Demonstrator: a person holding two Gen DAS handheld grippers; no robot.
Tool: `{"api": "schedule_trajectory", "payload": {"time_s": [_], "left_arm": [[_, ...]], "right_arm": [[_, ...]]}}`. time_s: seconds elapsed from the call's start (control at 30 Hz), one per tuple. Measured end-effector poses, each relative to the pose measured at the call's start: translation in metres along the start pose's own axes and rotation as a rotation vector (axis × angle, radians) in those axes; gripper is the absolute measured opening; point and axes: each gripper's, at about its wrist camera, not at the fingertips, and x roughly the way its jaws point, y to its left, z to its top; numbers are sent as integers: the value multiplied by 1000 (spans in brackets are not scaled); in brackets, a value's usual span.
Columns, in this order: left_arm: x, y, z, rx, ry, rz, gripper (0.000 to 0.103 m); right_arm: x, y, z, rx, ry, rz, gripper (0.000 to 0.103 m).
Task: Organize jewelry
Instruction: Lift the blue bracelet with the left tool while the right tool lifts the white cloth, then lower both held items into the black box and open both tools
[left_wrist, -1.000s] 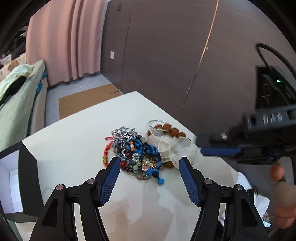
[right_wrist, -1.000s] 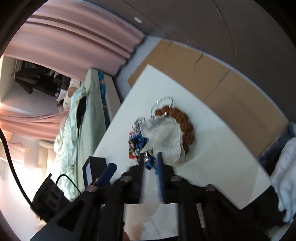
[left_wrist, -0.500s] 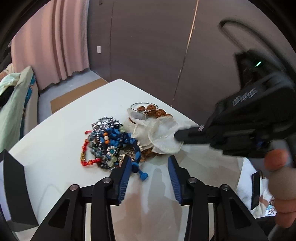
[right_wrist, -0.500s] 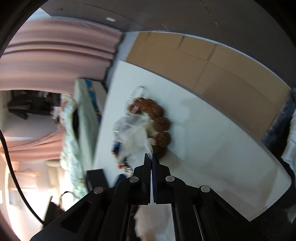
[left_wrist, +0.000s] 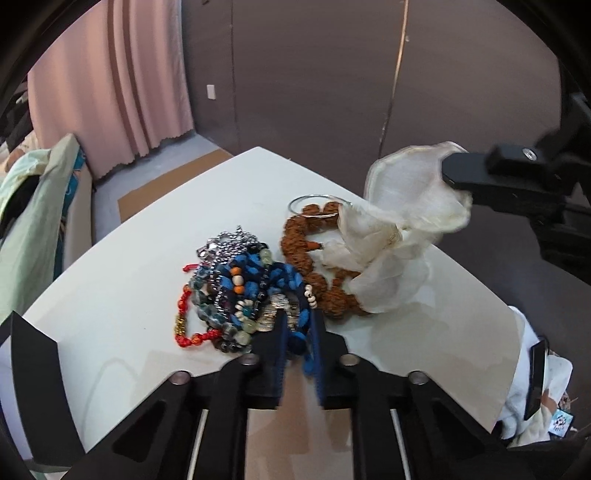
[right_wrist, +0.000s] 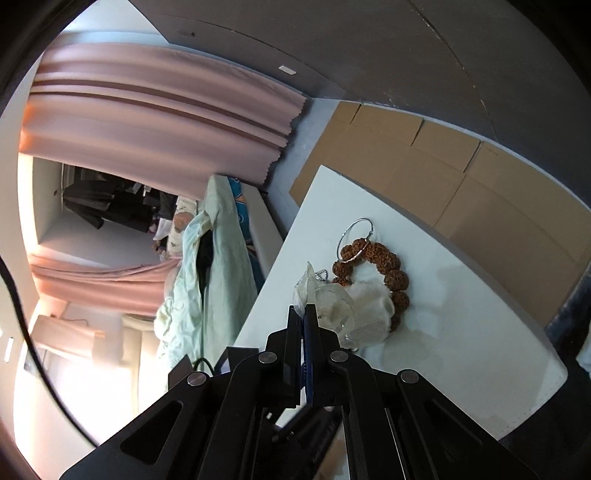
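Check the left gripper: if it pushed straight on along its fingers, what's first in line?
The left gripper, jaws closing on a blue bead strand, would plough into the tangled jewelry pile right ahead on the white table. Depth is unclear, but nothing stands nearer.

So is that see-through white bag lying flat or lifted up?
Lifted up. The right gripper pinches the bag by its top edge, and its bottom droops onto the brown beads.

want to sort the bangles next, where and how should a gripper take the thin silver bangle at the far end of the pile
Grip the silver bangle on its far arc, the half lying bare on the white table. Its near side rests on the brown bead bracelet, so it is probably tilted there. Come from above and from the far side, one finger inside the ring and one outside, pinching the wire across its thickness. It is thin, so a slip seems likely.
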Motion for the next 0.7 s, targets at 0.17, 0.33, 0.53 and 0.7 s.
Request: {"api": "schedule_trajectory", "payload": {"time_s": [0.17, 0.33, 0.53, 0.7], "left_arm": [[-8, 4, 1, -1, -10, 8, 8], [-34, 24, 3, -93, -73, -33, 7], [-74, 38, 7, -137, -144, -44, 7], [-103, 51, 4, -189, -203, -63, 7]], "right_arm": [[4, 2, 2, -10, 0, -3, 3], [6, 7, 1, -31, 5, 3, 3], [2, 18, -2, -74, -9, 37, 3], [3, 29, -7, -111, -7, 57, 3]]}}
